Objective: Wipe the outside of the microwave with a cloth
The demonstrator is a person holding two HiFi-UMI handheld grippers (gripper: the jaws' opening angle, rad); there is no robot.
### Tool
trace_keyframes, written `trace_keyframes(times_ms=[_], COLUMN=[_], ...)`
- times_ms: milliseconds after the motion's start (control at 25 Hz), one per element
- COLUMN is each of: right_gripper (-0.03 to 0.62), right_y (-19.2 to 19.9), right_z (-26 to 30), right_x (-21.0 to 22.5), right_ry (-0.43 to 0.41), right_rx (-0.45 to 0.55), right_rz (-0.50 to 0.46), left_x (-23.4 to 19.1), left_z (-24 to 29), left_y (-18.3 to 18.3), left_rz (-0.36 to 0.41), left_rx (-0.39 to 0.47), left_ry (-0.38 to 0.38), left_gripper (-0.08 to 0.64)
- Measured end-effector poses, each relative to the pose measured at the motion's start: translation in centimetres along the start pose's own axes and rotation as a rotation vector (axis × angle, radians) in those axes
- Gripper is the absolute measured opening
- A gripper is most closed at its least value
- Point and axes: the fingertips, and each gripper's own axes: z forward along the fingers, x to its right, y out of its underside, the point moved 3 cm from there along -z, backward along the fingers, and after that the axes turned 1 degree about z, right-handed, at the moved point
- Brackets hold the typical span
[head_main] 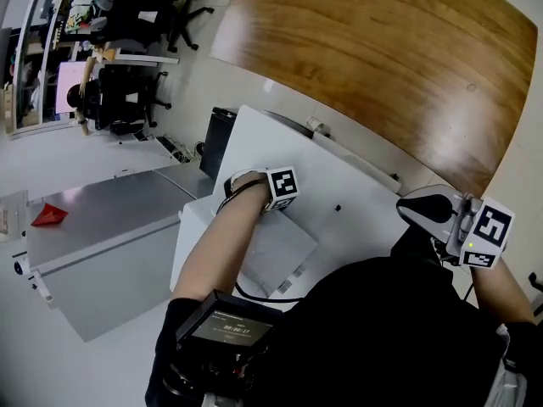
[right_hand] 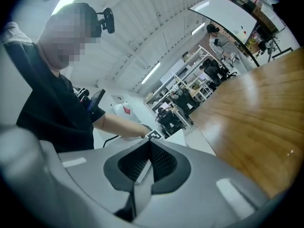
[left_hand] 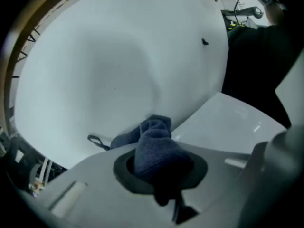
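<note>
**Microwave [head_main: 365, 185] top under the cloth — wiping in hand**

Nearest the camera, the left gripper [left_hand: 159, 171] pinches a bunched blue cloth [left_hand: 154, 146] between its jaws; the free end of the cloth lies pressed on the white top of the microwave, a small loop of it trailing to one side. The right gripper [right_hand: 149, 163] is held off at the person's right side, away from the microwave, with its jaws pressed together on nothing and pointing out into the room.

Beyond the cloth the white panel stretches away bare, apart from one small dark speck [left_hand: 204, 42] near the far right. Past the microwave lies a wooden tabletop [head_main: 382, 58], then desks and office chairs.

By the look of it, the step in hand is the wipe across the top. The next move calls for steady downward pressure and a sweep out over the untouched far part — towards that speck — with the grip firm enough that the cloth does not drag loose. The sides look as yet unreached.
</note>
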Motion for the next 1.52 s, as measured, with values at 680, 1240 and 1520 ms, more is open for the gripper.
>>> trace_keyframes(times_ms=[680,1240,1520], right_gripper=[0.005,0.005,0.005], right_y=[-4.0,0.0,-2.8], right_z=[8.2,-1.5,2.3], right_x=[-4.4,-0.4,-3.3], right_ry=[-0.265,0.012,-0.114], right_rx=[0.007,0.031,0.043], right_rz=[-0.111,-0.004,-0.071], left_x=[10.1,3.4,14.2], left_z=[-12.4,-0.2,-15.1], left_y=[9.1,-1.8,5.0], left_rz=[0.059,0.146,0.163], left_rx=[0.100,-0.017,0.181], left_ry=[-0.190,-0.004,-0.096], left_gripper=[0.052,0.046,0.052])
